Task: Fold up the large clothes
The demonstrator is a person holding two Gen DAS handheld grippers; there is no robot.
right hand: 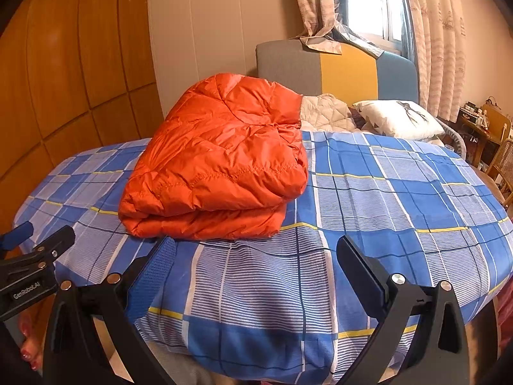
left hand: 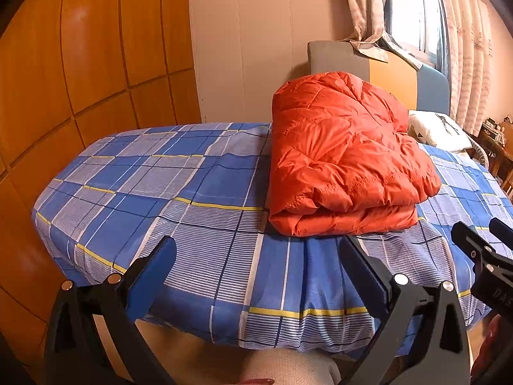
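- The orange quilted jacket lies folded into a thick bundle on the bed, which is covered with a blue checked sheet with white and yellow lines.
- The jacket's folded edge faces the foot of the bed; its far end lies toward the headboard, which has grey, yellow and blue panels.
- The left tongs are spread wide apart with nothing between them, hovering at the foot of the bed, just short of the jacket and not touching it.
- The right tongs are likewise spread wide and hold nothing, also at the foot of the bed; the jacket sits ahead of them and toward their left finger.
- Each tool shows at the edge of the other's view, side by side in front of the jacket.
- Beyond the jacket, near the headboard, lie a white pillow with a dark print and a pale quilted cover.
- Behind the jacket stand a wooden panelled wardrobe and a curtained window.
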